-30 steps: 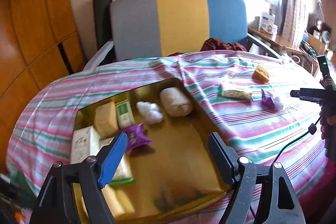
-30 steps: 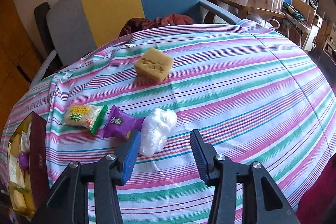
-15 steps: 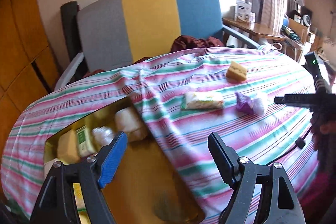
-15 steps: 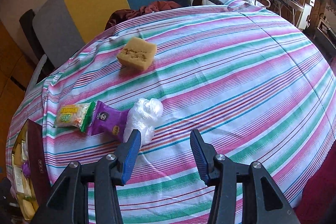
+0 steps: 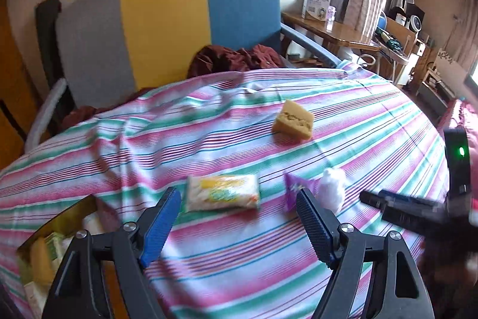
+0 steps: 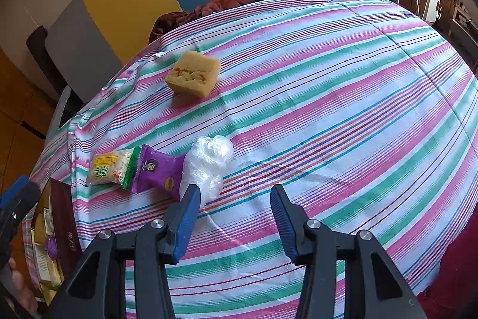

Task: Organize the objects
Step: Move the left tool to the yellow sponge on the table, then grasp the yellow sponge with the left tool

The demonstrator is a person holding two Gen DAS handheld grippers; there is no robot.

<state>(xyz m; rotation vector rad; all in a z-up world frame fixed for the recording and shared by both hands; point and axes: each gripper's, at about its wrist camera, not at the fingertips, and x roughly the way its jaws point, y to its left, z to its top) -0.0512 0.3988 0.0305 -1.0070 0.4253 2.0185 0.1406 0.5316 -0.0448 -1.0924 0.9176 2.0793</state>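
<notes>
On the striped tablecloth (image 6: 328, 97) lie a yellow-green snack packet (image 5: 222, 192) (image 6: 112, 168), a purple packet (image 5: 294, 189) (image 6: 158, 172), a crumpled clear wrapper (image 5: 331, 189) (image 6: 209, 163) and a tan sponge-like block (image 5: 294, 120) (image 6: 192, 76). My left gripper (image 5: 239, 224) is open and empty, just short of the yellow-green packet. My right gripper (image 6: 234, 221) is open and empty, its left finger beside the clear wrapper. A gold tin (image 5: 64, 224) (image 6: 61, 232) holding several wrapped snacks sits at the table's left edge.
A grey, yellow and blue chair (image 5: 167, 29) stands behind the table with a dark red cloth (image 5: 236, 59) on its seat. A wooden side table (image 5: 328, 30) with a white box stands at the back right. The right gripper's body (image 5: 418, 208) shows at right.
My left gripper swung right from over the tin to face the loose packets. My right gripper drew back and tilted slightly; both stayed open and empty.
</notes>
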